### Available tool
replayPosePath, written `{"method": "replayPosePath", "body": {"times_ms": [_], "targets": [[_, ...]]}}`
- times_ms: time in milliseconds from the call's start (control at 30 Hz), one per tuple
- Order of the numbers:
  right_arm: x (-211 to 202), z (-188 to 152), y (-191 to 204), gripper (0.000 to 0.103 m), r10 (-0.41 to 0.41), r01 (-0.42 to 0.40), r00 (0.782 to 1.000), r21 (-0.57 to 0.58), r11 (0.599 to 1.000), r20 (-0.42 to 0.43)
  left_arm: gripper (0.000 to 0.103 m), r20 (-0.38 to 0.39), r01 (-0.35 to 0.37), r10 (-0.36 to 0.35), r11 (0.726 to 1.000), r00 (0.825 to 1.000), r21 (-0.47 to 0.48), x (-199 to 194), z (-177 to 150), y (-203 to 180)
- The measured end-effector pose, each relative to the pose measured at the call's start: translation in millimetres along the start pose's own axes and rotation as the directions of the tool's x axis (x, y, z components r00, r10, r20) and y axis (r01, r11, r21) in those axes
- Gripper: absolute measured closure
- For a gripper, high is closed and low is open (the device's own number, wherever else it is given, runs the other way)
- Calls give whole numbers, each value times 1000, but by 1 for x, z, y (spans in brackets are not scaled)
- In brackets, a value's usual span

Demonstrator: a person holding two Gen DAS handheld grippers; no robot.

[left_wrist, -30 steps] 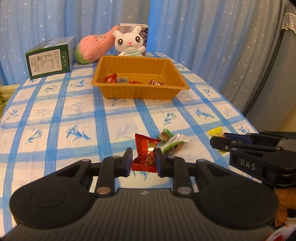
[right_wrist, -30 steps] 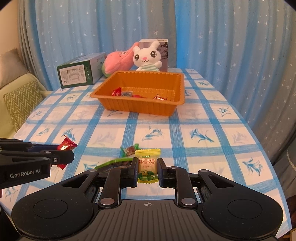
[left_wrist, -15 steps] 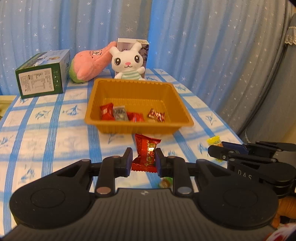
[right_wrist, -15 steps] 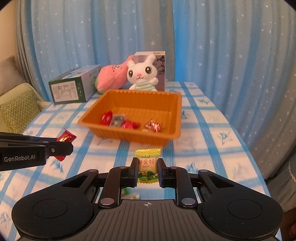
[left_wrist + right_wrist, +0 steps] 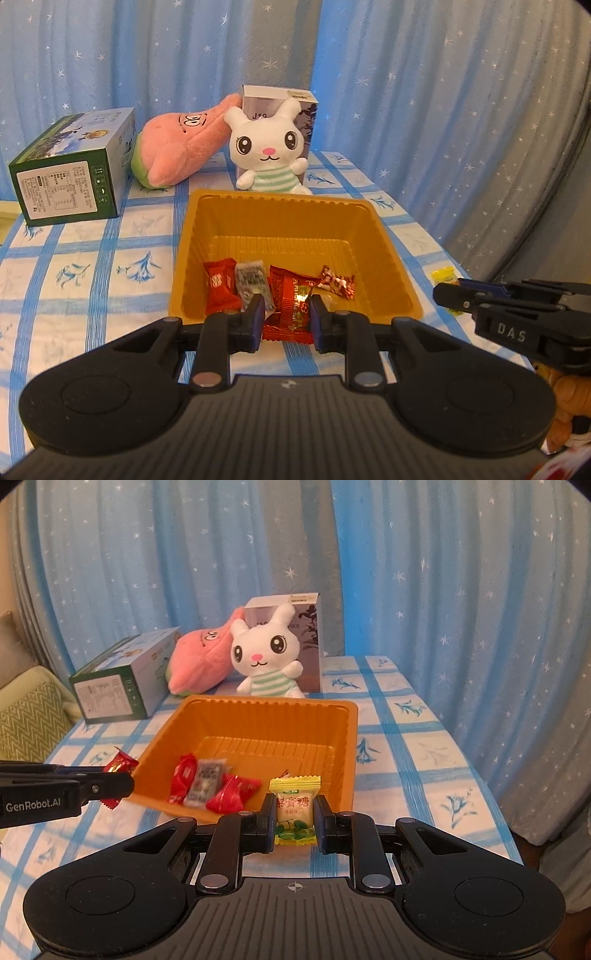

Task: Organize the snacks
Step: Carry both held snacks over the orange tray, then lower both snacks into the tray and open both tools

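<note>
An orange tray (image 5: pixel 288 210) (image 5: pixel 343 716) sits mid-table with several wrapped snacks inside, among them a red packet (image 5: pixel 219 288) and a grey one (image 5: pixel 251 277). My left gripper (image 5: pixel 286 314) is shut on a red snack packet (image 5: pixel 291 306), held at the tray's near rim. My right gripper (image 5: pixel 295 814) is shut on a yellow candy packet (image 5: pixel 294 805), held at the tray's near right corner. Each gripper shows in the other's view, the right one (image 5: pixel 443 293) with the yellow candy (image 5: pixel 445 275) and the left one (image 5: pixel 118 784) with the red packet (image 5: pixel 118 766).
Behind the tray stand a white bunny plush (image 5: pixel 269 147), a pink plush (image 5: pixel 181 151), a green box (image 5: pixel 70 173) and a grey box (image 5: pixel 280 103). The table has a blue-checked cloth (image 5: pixel 92 258), with blue curtains behind and a sofa (image 5: pixel 26 709) at left.
Both grippers have moved forward from the table's near part to the tray's near rim, each carrying its packet. The snacks left on the cloth have dropped out of view.
</note>
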State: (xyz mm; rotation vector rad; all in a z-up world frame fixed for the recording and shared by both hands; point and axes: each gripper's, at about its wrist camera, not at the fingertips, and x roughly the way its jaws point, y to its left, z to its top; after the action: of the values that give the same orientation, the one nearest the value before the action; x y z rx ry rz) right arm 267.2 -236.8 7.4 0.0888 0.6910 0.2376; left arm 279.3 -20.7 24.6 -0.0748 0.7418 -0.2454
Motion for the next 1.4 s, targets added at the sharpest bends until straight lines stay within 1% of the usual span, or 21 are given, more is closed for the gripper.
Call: {"method": "replayPosePath", "body": {"times_ms": [200,333,467,633,667,700,767,1000,1267,1333,1400], "targets": [[28,21,-9,82,12,-12,1000,17,1000,-28,80,-16,3,-3,1000,1000,-26,24,21,11],[44,32,-10,82,20,-19,999,37,999,-43,80,-25,1,-2,1000,1000,-24,37,32,15],[55,38,-10,82,25,-22,998,52,998,-51,80,-36,1,-2,1000,999,-17,47,40,16],[64,39,-11,82,29,-25,998,67,997,-61,80,-54,4,-6,1000,999,-31,60,44,20],[64,39,-11,82,29,-25,998,69,997,-63,78,-58,8,-10,999,998,-40,63,45,22],[65,38,-12,82,30,-25,997,73,997,-64,69,-60,11,-14,999,998,-47,65,45,24],[65,37,-14,82,30,-25,997,79,997,-66,61,-55,7,-9,999,998,-49,66,43,26],[63,36,-25,82,26,-18,997,106,994,-73,61,-60,-13,9,998,998,-67,60,31,34],[61,42,-25,82,36,-28,997,124,992,-63,61,-56,-15,11,998,998,-64,54,28,35],[63,44,-26,82,51,-42,997,143,989,-59,61,-54,-17,14,998,998,-63,52,28,36],[66,45,-29,81,82,-70,995,167,983,-64,58,-54,-20,17,998,998,-64,50,27,36]]}}
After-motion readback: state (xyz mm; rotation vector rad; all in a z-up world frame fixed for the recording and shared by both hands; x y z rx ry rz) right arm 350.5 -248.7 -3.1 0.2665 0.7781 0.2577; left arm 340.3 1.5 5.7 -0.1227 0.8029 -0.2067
